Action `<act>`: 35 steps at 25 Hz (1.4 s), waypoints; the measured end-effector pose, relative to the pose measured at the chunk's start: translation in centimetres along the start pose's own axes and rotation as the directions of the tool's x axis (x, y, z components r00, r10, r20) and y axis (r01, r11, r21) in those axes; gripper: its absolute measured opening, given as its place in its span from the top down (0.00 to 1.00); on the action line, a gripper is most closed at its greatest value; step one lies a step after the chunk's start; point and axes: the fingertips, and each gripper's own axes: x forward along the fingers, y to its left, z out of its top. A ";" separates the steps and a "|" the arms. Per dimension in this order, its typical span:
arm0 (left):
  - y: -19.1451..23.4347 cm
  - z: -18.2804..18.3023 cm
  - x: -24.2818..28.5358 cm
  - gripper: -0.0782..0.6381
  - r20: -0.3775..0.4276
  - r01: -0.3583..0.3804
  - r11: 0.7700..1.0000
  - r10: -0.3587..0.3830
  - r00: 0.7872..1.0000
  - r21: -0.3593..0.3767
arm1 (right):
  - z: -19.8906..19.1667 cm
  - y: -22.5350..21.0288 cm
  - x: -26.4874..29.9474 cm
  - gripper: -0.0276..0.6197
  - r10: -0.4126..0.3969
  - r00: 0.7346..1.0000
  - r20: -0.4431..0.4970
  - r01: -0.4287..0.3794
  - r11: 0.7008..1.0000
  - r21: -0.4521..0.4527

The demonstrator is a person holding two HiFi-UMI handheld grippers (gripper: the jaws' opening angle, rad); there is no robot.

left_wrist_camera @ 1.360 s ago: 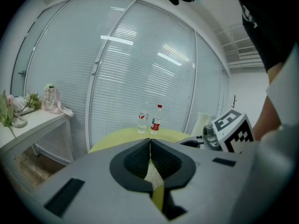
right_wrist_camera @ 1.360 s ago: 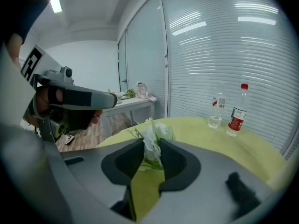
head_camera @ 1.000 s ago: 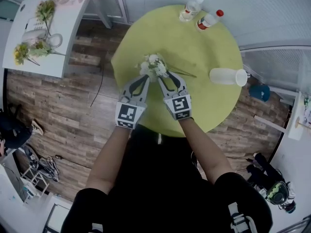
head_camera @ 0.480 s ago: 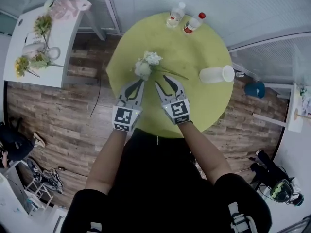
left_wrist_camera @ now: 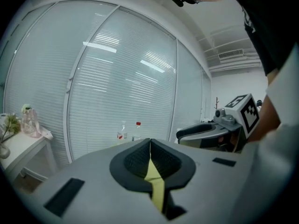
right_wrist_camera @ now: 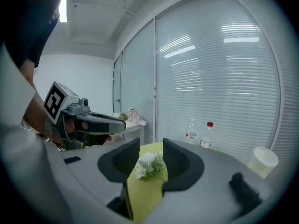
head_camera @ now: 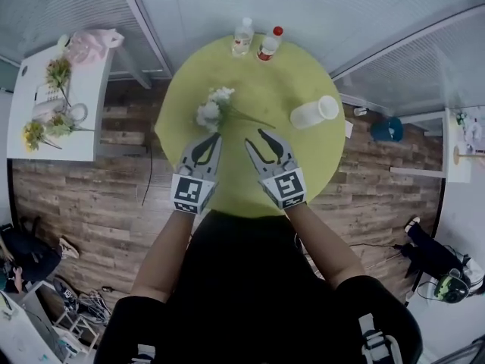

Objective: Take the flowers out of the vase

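Observation:
A bunch of white flowers (head_camera: 214,106) with thin green stems lies flat on the round green table (head_camera: 288,74). The white vase (head_camera: 311,112) lies on its side to the right of them, empty as far as I can see. My left gripper (head_camera: 214,137) hovers just short of the flowers, its jaws shut on nothing. My right gripper (head_camera: 256,138) hovers beside it with its jaws apart and nothing between them. In the right gripper view the flowers (right_wrist_camera: 150,164) show beyond the open gripper (right_wrist_camera: 150,143), and the vase (right_wrist_camera: 262,161) is at the right. The left gripper (left_wrist_camera: 150,141) has its pads touching.
Two plastic bottles (head_camera: 242,36) (head_camera: 267,42) stand at the table's far edge. A white side table (head_camera: 53,135) with more flowers and jars is at the left. Glass walls with blinds close off the far side. Wooden floor surrounds the table.
Both grippers have drawn back from the flowers towards me and risen. The flowers stay lying on the table, no longer touched.

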 end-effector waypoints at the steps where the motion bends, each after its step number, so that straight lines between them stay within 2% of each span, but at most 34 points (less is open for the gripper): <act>1: -0.6 0.6 0.0 0.87 0.007 0.017 1.000 -0.017 1.000 0.004 | 0.6 -0.1 -0.8 0.72 -0.007 1.000 0.011 0.007 1.000 0.001; 7: -4.8 4.6 -0.3 0.87 0.042 0.131 0.991 -0.132 0.990 0.031 | 3.7 -0.9 -6.0 0.72 -0.059 0.995 0.078 0.057 0.998 0.032; 12: -8.3 6.7 0.1 0.87 0.044 0.234 0.971 -0.236 0.971 0.054 | 4.9 -1.8 -10.3 0.72 -0.117 0.988 0.103 0.111 0.992 0.064; 16: -10.6 8.3 0.3 0.87 0.053 0.280 0.958 -0.283 0.958 0.065 | 5.8 -2.8 -13.5 0.74 -0.169 0.976 0.136 0.156 0.982 0.104; 19: -12.3 9.4 0.3 0.87 0.063 0.305 0.949 -0.310 0.949 0.078 | 6.0 -3.2 -15.6 0.80 -0.183 0.974 0.135 0.168 0.979 0.112; 21: -13.3 9.7 0.0 0.87 0.058 0.321 0.944 -0.326 0.944 0.082 | 6.6 -3.3 -16.5 0.85 -0.184 0.965 0.185 0.164 0.979 0.119; 25: -15.6 10.1 -0.7 0.87 0.053 0.334 0.937 -0.341 0.939 0.100 | 7.5 -3.5 -18.7 0.91 -0.186 0.955 0.229 0.164 0.980 0.108; 35: -22.2 10.8 -2.3 0.87 0.060 0.314 0.941 -0.323 0.944 0.127 | 7.4 -3.2 -24.5 0.93 -0.149 0.950 0.276 0.123 0.986 0.109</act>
